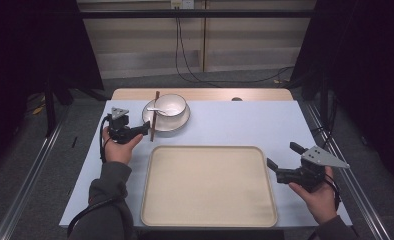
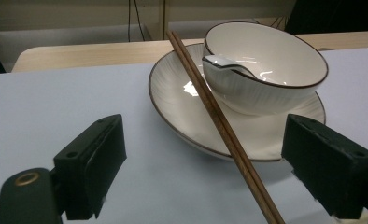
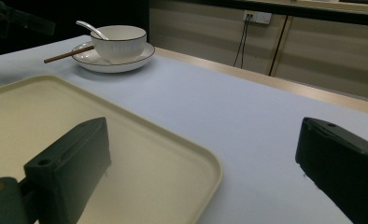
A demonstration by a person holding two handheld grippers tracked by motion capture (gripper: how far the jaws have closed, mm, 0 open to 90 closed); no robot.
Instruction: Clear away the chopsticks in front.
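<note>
Chopsticks [image 2: 222,123] lie between the released left gripper's [image 2: 205,172] jaws, their near ends seemingly cut off.

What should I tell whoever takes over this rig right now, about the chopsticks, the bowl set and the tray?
Left gripper: jaws open on either side of the brown wooden chopsticks, not yet pressing on them.
Right gripper: open, holding nothing, at the right edge of the beige rectangular plastic tray.
The chopsticks lean across the left rim of the white dark-rimmed plate, near ends down on the light blue table.
The white dark-rimmed bowl sits on the plate, with a white spoon inside it.
Done: nothing lifted so far; nothing lies on the tray.
Left: close on the chopsticks; probably everything moves to the tray.
</note>
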